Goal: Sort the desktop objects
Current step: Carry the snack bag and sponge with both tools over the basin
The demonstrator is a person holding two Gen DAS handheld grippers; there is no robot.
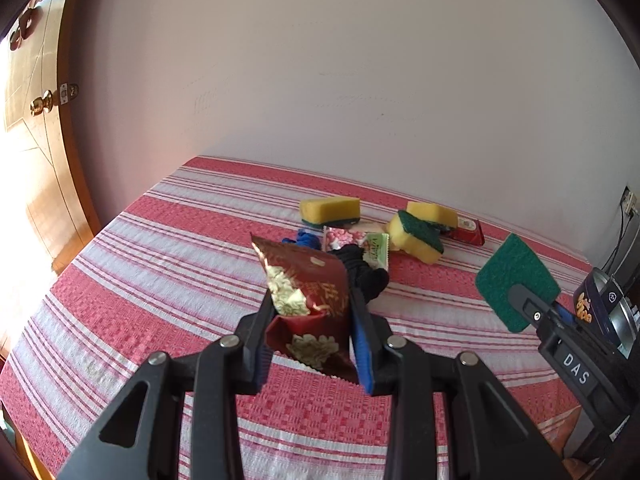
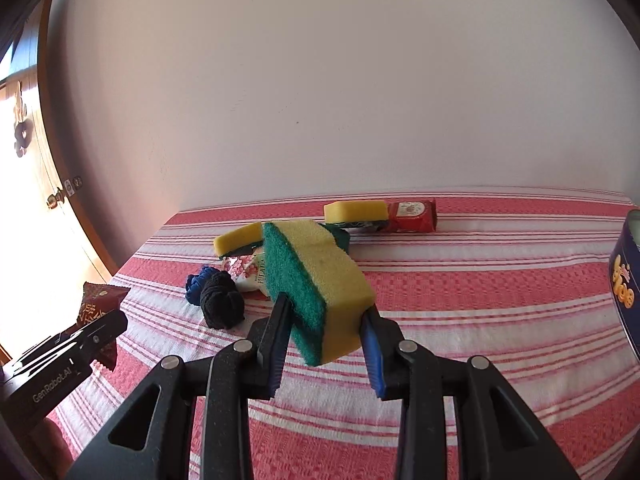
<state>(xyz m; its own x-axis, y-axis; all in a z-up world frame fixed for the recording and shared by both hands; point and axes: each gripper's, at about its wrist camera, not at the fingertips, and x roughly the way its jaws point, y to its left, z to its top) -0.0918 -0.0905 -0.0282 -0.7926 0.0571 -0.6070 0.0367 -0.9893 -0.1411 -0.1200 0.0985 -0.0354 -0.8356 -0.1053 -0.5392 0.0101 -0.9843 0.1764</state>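
Here the dark red foil snack packet [image 1: 310, 312] hangs above the red-and-white striped tablecloth [image 1: 160, 240], pinched between the fingers of the left gripper [image 1: 312, 312], whose jaws stand narrowly apart, closed on the crumpled foil. The likely trouble is slippage: smooth foil, held only by its middle, could slide out and drop. The yellow sponge with a green scouring face [image 2: 320, 292] sits tilted in the right gripper [image 2: 326, 320], jaws set wider and clamped across its sides; soft foam may twist or squeeze free. Further back lies the unsorted cluster: two more yellow sponges [image 2: 356, 212], a black knitted ball [image 2: 220, 300] and a red packet [image 2: 412, 216].
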